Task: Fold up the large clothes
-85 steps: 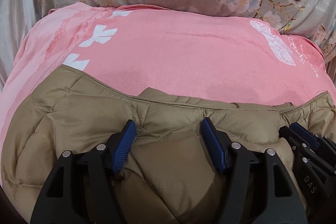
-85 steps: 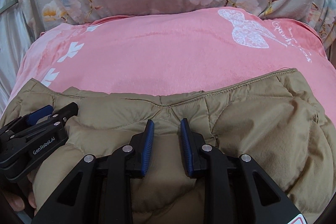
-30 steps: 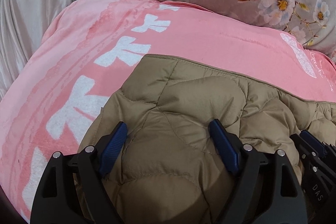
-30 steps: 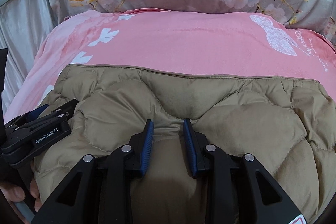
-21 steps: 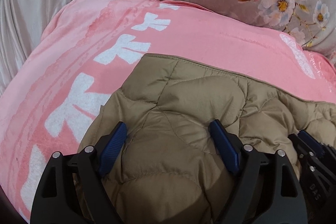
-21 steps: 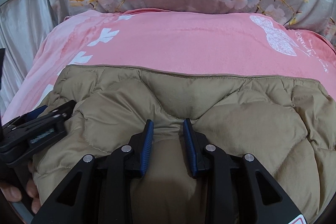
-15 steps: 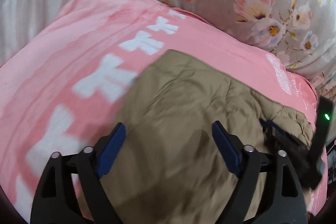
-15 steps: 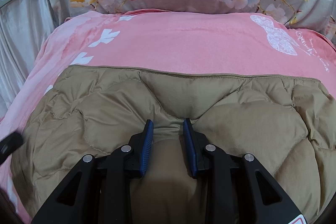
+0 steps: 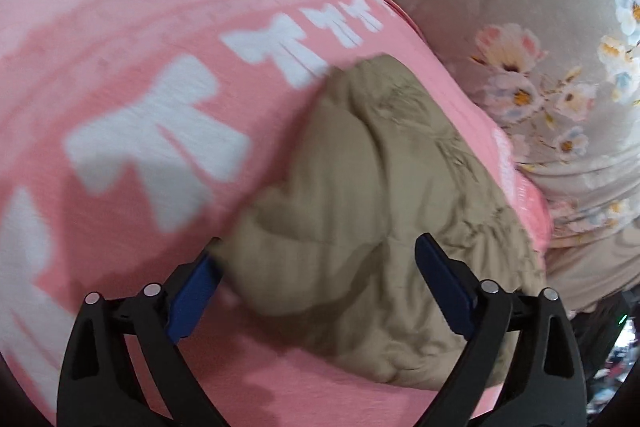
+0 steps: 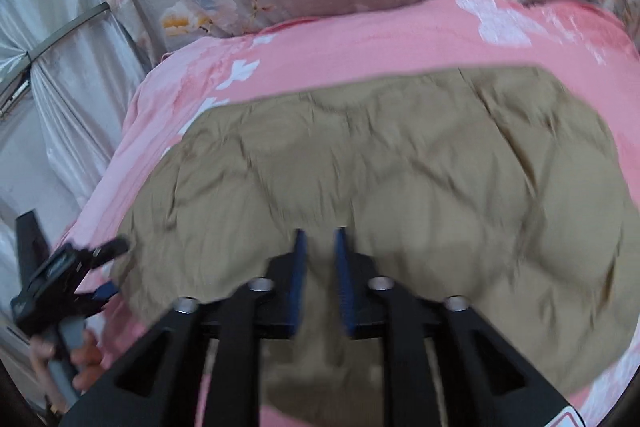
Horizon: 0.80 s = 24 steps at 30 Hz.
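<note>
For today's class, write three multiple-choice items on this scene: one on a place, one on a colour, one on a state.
1. What does the tan quilted jacket lie on?
A. a wooden floor
B. a pink blanket
C. a metal rack

2. What colour are the printed shapes on the blanket?
A. white
B. black
C. green

3. How is the jacket right now?
A. hanging on a hanger
B. lying as a puffy bundle
C. zipped inside a bag

Answers:
1 B, pink cloth shows around the jacket's edges in both wrist views.
2 A, the shapes stand out white against the pink.
3 B, it rests on the blanket in rounded quilted folds, with no hanger or bag in sight.
</note>
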### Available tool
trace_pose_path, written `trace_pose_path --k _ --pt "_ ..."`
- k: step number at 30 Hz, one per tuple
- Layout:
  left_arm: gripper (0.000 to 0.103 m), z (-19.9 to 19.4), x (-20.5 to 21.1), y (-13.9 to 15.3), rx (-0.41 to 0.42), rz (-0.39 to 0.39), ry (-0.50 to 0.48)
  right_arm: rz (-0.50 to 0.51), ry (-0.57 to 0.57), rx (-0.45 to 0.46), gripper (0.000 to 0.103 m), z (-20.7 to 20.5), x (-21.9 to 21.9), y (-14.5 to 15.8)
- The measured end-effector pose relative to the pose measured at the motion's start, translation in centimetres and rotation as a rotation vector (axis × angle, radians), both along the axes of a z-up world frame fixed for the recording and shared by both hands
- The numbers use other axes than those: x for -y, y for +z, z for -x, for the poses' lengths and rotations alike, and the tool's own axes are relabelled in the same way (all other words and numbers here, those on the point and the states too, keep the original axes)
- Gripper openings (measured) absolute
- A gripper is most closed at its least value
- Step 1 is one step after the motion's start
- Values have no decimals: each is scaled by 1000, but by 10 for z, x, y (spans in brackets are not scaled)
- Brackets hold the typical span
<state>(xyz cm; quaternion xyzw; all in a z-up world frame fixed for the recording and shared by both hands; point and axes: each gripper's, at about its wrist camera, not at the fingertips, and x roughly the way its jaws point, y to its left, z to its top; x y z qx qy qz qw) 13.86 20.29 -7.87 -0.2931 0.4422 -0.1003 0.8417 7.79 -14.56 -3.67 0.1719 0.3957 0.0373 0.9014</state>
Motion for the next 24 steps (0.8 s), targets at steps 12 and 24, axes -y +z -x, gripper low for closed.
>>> trace_pose_path --k 12,24 --pt "12 39 41 83 227 -77 -92 11 30 -43 1 5 -14 -35" --pt "9 80 167 199 477 -145 -399 -132 -6 -71 1 45 27 -28"
